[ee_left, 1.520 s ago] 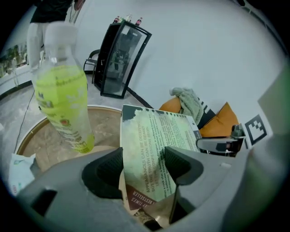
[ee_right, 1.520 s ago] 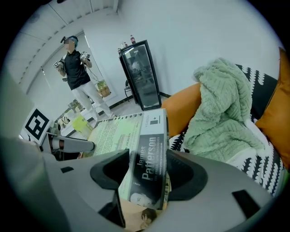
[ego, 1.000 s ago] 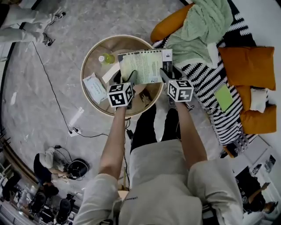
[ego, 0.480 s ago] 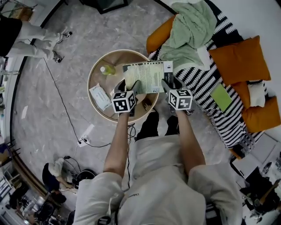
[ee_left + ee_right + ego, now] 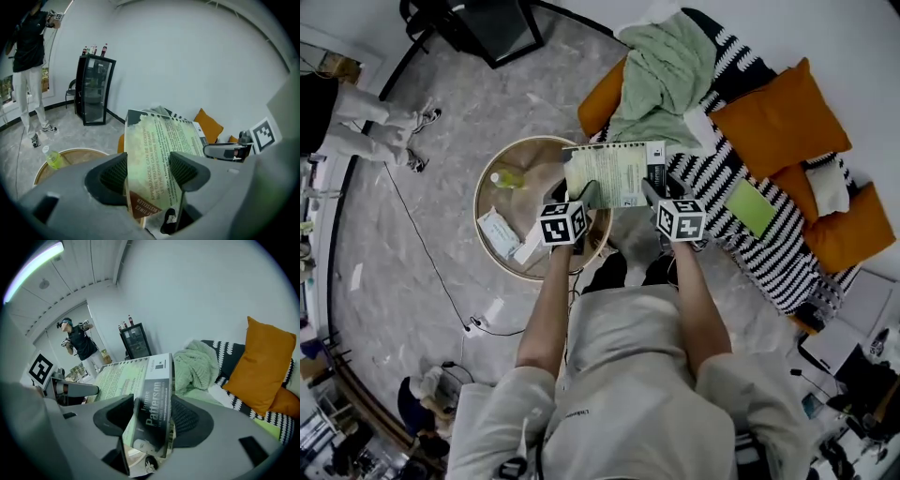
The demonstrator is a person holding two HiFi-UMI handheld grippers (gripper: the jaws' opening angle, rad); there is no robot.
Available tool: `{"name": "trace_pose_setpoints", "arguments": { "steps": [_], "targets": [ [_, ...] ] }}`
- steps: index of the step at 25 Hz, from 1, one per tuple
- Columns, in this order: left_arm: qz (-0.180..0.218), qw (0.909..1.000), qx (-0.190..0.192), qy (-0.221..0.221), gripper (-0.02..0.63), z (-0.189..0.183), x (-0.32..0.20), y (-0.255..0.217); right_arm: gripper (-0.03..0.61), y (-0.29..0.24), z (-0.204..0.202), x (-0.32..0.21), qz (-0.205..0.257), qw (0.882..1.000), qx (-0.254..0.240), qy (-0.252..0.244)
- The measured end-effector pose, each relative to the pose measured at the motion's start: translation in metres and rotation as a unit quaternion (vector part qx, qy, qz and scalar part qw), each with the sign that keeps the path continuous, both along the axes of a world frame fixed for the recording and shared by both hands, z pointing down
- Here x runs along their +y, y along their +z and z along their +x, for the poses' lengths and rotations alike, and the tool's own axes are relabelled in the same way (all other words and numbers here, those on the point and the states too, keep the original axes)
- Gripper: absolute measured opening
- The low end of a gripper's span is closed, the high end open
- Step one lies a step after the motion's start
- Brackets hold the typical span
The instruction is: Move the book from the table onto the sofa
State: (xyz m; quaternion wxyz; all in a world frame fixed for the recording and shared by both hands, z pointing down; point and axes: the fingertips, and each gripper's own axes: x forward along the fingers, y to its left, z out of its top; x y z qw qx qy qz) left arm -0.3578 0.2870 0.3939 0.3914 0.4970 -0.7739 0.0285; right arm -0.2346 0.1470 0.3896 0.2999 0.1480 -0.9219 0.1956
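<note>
A pale green paperback book (image 5: 614,172) with a dark spine hangs in the air between the round table (image 5: 490,187) and the sofa (image 5: 748,238). My left gripper (image 5: 589,194) is shut on its left lower edge, the book (image 5: 157,154) standing between the ribbed pads. My right gripper (image 5: 653,191) is shut on the spine side, where the book (image 5: 150,404) shows white lettering. The sofa's black-and-white striped cover lies just right of the book in the head view.
On the table stand a yellow-green bottle (image 5: 506,179) and a white packet (image 5: 498,232). A green blanket (image 5: 661,75), orange cushions (image 5: 783,117) and a green notebook (image 5: 750,207) lie on the sofa. A cable (image 5: 422,248) crosses the floor. A person (image 5: 356,122) stands far left.
Both grippers have carried the book up and off the table toward the sofa. The head view has shifted, so the table sits further left and more sofa shows.
</note>
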Motion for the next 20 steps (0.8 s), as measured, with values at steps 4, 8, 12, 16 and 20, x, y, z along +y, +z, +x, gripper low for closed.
{"name": "trace_pose_setpoints", "arguments": {
  "steps": [4, 8, 12, 16, 20],
  "targets": [
    [0.005, 0.9997, 0.002, 0.025, 0.284, 0.023, -0.038, -0.007, 0.221, -0.011, 0.029, -0.033, 0.009, 1.0, -0.004, 0.022],
    [0.007, 0.9984, -0.006, 0.056, 0.284, 0.045, -0.082, -0.018, 0.221, -0.022, 0.062, -0.065, 0.011, 0.998, -0.011, 0.067],
    [0.009, 0.9953, -0.017, 0.095, 0.284, 0.069, -0.121, -0.033, 0.221, -0.034, 0.095, -0.094, 0.013, 0.994, -0.024, 0.103],
    [0.011, 0.9911, -0.031, 0.129, 0.284, 0.102, -0.159, -0.045, 0.221, -0.04, 0.136, -0.122, 0.011, 0.99, -0.035, 0.136],
    [0.013, 0.9876, -0.035, 0.152, 0.284, 0.136, -0.191, -0.055, 0.221, -0.046, 0.175, -0.144, 0.01, 0.985, -0.042, 0.168]
  ]
}}
